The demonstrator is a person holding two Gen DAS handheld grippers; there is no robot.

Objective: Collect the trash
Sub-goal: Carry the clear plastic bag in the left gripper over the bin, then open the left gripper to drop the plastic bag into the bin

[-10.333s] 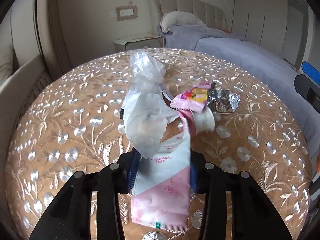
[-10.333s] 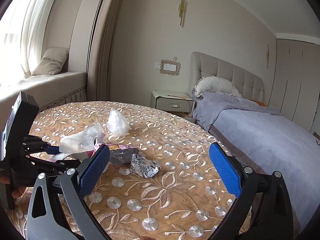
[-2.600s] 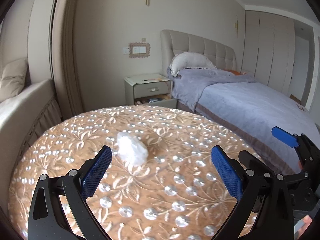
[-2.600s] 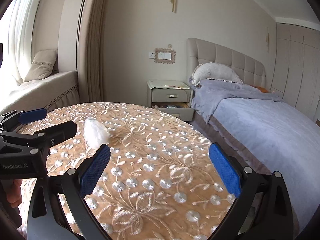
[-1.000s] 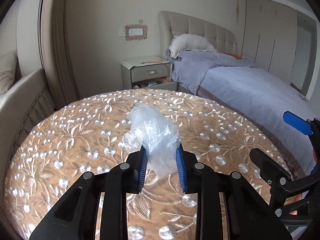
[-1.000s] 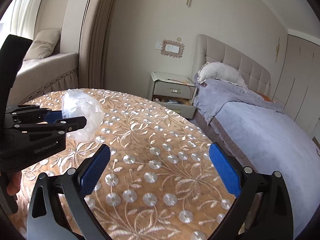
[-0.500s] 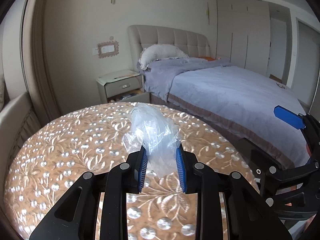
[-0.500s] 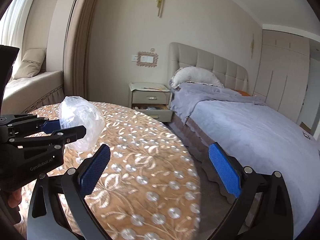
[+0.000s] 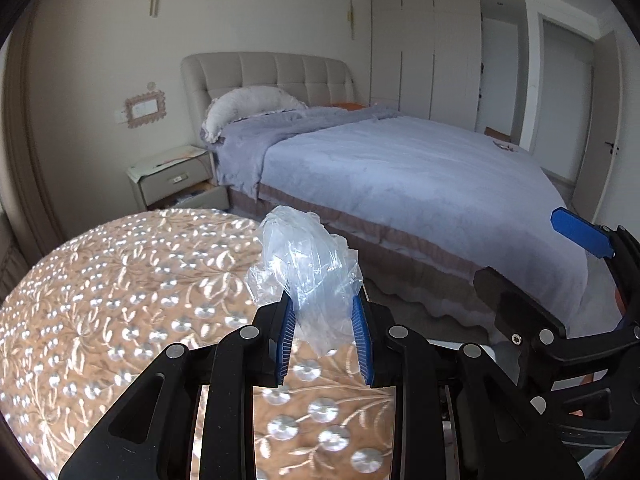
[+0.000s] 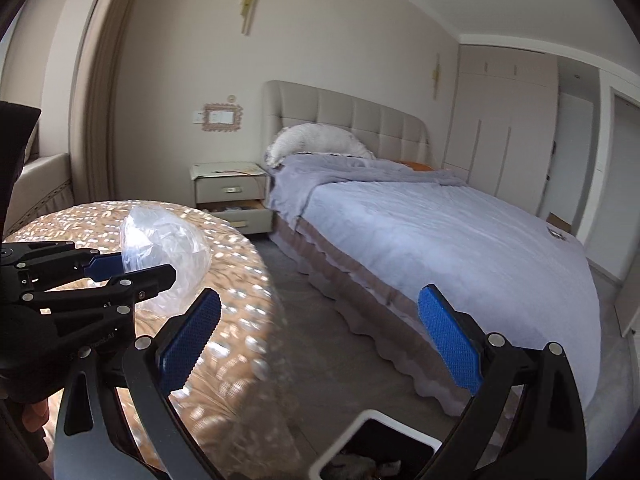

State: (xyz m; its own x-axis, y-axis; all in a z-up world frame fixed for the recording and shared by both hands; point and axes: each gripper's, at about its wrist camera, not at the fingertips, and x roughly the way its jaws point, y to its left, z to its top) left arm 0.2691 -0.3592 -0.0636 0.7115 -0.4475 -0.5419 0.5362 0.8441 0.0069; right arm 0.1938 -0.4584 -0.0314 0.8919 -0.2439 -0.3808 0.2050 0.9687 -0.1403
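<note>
My left gripper [image 9: 323, 330] is shut on a crumpled clear plastic bag [image 9: 306, 268] and holds it above the right edge of the round gold-patterned table [image 9: 100, 300]. The bag [image 10: 168, 256] and the left gripper [image 10: 132, 268] also show in the right wrist view at the left. My right gripper [image 10: 320, 340] is open and empty, past the table's edge over the floor. A white-rimmed trash bin [image 10: 376, 452] with some trash inside shows at the bottom of the right wrist view, below the right gripper.
A bed with a lilac cover [image 9: 420, 184] stands to the right, close to the table. A nightstand [image 9: 176, 180] with an open drawer is by the wall. Grey carpet [image 10: 312, 320] lies between table and bed.
Both grippers have swung right, from over the table toward its right edge. The left gripper still holds the plastic bag. The trash bin has come into the right wrist view.
</note>
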